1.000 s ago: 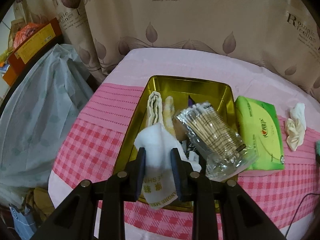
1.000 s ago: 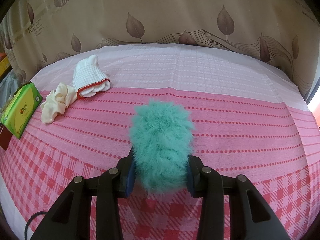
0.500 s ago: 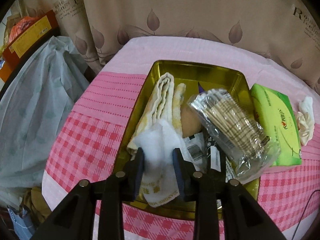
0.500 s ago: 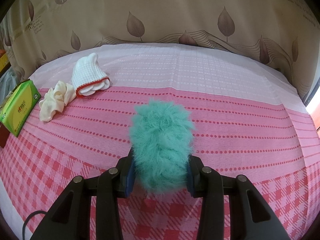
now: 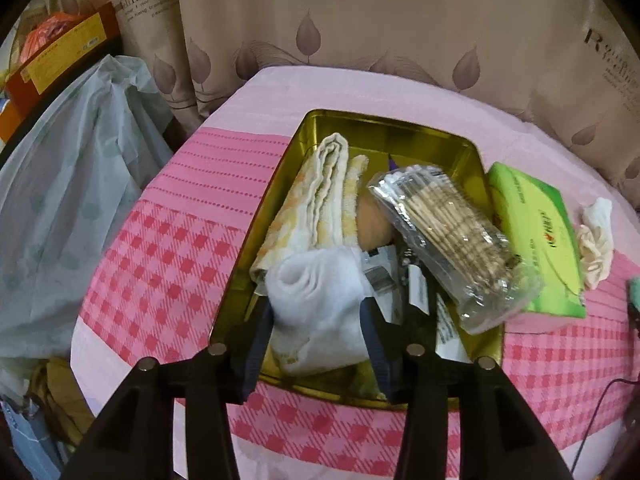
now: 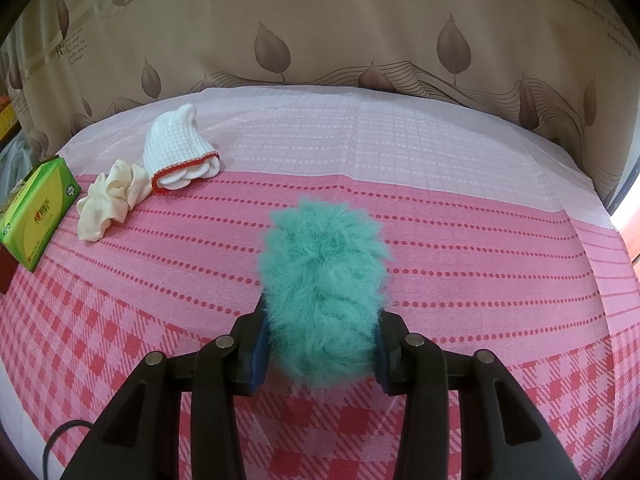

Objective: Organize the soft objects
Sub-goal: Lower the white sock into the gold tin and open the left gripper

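A pink checked tablecloth [image 6: 460, 248] covers the whole table, with a beige leaf-print curtain [image 6: 340, 32] hanging behind it. To the left of the table in the left wrist view sits a large pale plastic bag [image 5: 68, 200].

On the cloth stands a gold metal tin [image 5: 400, 136], open at the top and crowded. A folded cream-and-yellow towel [image 5: 316, 204] lies along its left side, and a clear bag of cotton swabs [image 5: 448, 236] rests slanted over its right rim. Just beside the tin on the right lies a green tissue pack [image 5: 536, 236].

The left gripper [image 5: 316, 320] points down into the near end of the tin. Its jaws have just been opening, and the folded white cloth [image 5: 316, 304] sits between them in the tin — the fabric bulges close to both pads, yet the pads no longer pinch it.

The right gripper [image 6: 320, 340] hovers over the bare cloth well apart from the tin, its jaws narrowed and pressed into a teal fluffy scrunchie [image 6: 324, 284] that stands upright between the pads.

Further off in the right wrist view, near the tissue pack, lie a white waffle cloth with red trim [image 6: 176, 152] and, touching it, a cream scrunchie [image 6: 112, 200].
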`<state>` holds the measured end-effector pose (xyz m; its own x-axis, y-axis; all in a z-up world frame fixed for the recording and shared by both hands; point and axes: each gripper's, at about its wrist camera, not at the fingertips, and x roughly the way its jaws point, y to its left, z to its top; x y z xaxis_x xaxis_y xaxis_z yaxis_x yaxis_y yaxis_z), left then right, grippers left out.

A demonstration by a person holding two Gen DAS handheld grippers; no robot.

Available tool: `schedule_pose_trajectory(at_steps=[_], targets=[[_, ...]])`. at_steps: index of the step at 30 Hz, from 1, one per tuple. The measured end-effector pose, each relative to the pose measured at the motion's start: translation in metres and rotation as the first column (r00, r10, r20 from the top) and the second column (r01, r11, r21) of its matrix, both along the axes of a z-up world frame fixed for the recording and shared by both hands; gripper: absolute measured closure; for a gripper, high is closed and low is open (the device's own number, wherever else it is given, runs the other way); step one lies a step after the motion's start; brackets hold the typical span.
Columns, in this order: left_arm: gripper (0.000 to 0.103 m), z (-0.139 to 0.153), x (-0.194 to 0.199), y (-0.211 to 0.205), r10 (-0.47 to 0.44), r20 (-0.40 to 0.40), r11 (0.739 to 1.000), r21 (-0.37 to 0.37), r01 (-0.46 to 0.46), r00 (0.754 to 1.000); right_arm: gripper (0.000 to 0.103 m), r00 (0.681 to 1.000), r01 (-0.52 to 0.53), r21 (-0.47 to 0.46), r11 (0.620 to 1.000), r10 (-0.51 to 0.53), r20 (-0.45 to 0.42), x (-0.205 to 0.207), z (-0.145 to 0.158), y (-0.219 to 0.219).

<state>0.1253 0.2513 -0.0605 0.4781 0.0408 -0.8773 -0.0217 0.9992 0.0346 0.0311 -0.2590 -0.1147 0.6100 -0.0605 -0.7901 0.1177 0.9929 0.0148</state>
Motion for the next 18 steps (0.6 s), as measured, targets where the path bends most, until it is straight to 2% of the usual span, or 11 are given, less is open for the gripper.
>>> schedule_pose_trajectory(at_steps=[4,8,11,18], targets=[[0.057,0.012,-0.010,0.000,0.019,0.044,1.000,-0.013,-0.018,0.999,0.063,1.000,-0.001,-0.005,1.000,0.001,-0.001,0.000,0.000,0.001],[0.057,0.028,-0.022,-0.006,0.082,0.131,0.997,-0.013,-0.081,0.988,0.063,1.000,-0.002,-0.006,1.000,0.002,-0.001,0.000,0.000,0.002],[0.057,0.029,-0.031,-0.014,0.099,0.158,0.995,-0.027,-0.096,0.982,0.061,1.000,-0.004,-0.003,1.000,0.004,-0.001,0.000,0.000,0.001],[0.057,0.023,-0.042,-0.030,0.072,0.181,0.995,0.051,-0.083,0.981,0.060,1.000,-0.007,-0.019,1.000,0.007,-0.002,-0.001,0.001,0.005]])
